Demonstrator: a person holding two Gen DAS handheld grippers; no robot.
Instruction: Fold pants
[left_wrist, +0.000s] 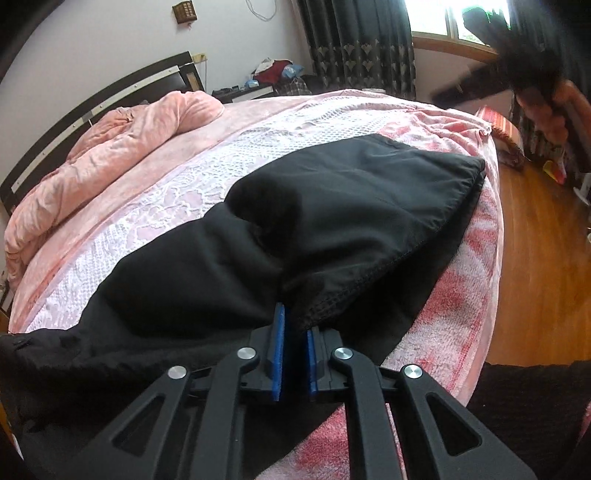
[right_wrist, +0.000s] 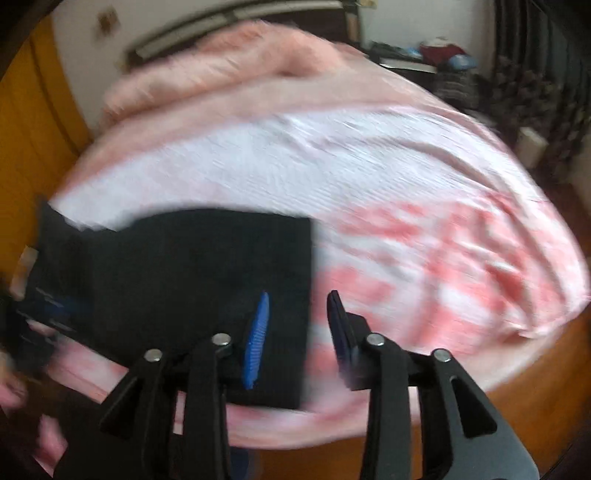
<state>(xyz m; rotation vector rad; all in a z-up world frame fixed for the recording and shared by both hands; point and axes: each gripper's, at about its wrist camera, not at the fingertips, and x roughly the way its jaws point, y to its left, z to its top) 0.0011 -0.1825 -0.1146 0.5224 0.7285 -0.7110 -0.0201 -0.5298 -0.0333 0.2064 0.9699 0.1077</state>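
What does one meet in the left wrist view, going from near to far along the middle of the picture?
left gripper → black pants → white lace bedspread → dark curtain

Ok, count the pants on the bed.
1. The black pants lie part-folded along the bed's near edge, one edge pinched in the left gripper. The quilt could hide more.

A home bedroom; a bed (left_wrist: 258, 122) with pink bedding fills the frame; headboard (left_wrist: 92, 110) upper left; curtained window (left_wrist: 443, 18) upper right.
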